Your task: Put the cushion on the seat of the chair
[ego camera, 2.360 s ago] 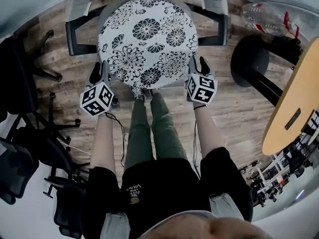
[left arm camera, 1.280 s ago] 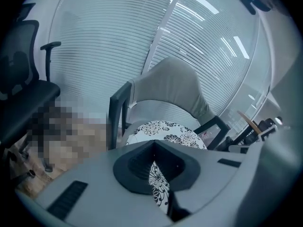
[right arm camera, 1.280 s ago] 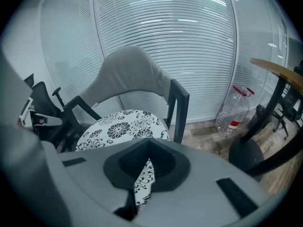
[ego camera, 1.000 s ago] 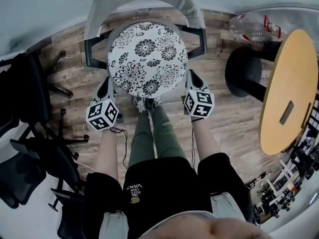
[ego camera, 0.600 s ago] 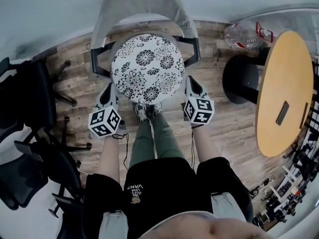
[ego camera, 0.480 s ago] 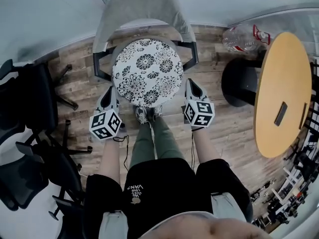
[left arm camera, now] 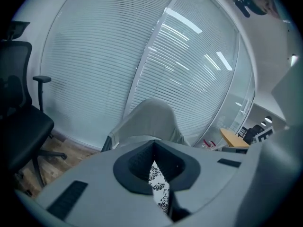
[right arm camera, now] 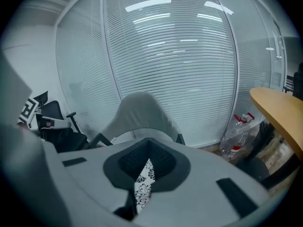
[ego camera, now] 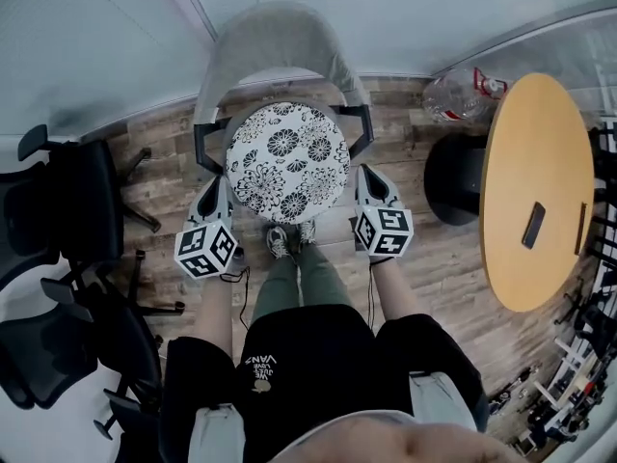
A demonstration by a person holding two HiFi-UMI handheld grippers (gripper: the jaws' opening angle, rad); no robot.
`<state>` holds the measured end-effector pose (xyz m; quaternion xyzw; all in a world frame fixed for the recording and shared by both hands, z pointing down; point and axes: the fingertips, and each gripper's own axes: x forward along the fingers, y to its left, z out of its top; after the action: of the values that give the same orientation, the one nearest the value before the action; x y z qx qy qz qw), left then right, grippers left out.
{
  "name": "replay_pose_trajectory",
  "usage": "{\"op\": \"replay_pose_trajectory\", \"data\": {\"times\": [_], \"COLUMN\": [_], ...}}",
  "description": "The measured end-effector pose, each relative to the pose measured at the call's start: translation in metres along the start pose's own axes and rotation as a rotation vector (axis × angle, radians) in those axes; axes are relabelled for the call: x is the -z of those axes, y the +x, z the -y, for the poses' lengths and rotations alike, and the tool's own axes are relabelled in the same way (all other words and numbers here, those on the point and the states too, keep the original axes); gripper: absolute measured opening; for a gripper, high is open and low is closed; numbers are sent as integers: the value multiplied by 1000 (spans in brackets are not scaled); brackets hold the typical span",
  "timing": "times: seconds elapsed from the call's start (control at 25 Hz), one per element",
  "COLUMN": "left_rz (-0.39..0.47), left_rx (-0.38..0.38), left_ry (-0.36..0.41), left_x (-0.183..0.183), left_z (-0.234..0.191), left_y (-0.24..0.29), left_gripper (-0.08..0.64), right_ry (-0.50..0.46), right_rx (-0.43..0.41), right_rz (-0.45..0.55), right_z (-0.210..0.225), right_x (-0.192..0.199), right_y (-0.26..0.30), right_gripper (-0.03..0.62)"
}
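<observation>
**Cushion gripped at both rims over the grey chair**

Plank flooring in brown and grey wood tones runs under everything I see from my head. Straight ahead stands the pale grey shell chair with black armrests, its back towards a glass wall lined with white slatted blinds.

I hold the round white cushion with a black flower print roughly level over the chair's seat. Whether it touches the seat I cannot tell. My left gripper is clamped on the cushion's left rim and my right gripper on its right rim. In each gripper view a fold of the flowered fabric is pinched between the closed jaws, with the chair's curved back rising beyond them. My shoes stand just in front of the seat, between the two grippers.

On my right is a round table with a light wooden top on a black disc foot. A small dark flat object lies on the top. A large clear plastic bottle with a red handle sits on the floor by the glass, just beyond the table's foot. On my left, black office chairs crowd together on star-shaped bases.
</observation>
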<state>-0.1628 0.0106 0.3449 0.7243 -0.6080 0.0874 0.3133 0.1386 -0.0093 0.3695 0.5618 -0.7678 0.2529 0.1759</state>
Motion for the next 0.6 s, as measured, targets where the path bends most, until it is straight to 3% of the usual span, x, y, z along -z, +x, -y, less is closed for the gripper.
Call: {"op": "replay_pose_trajectory", "data": {"times": [0.28, 0.6], "left_rz": [63, 121], "left_rx": [34, 51], "left_ry": [22, 69], "left_x": [-37, -66], "left_z": [25, 43], "left_y": [-19, -37], "left_gripper": [11, 11], "right_ry": [-16, -38], "right_rx": [-31, -54], "right_rz": [92, 142], "right_z": [-13, -23], "right_x": [-48, -72], "right_y": [-24, -43], "right_gripper": [17, 17]}}
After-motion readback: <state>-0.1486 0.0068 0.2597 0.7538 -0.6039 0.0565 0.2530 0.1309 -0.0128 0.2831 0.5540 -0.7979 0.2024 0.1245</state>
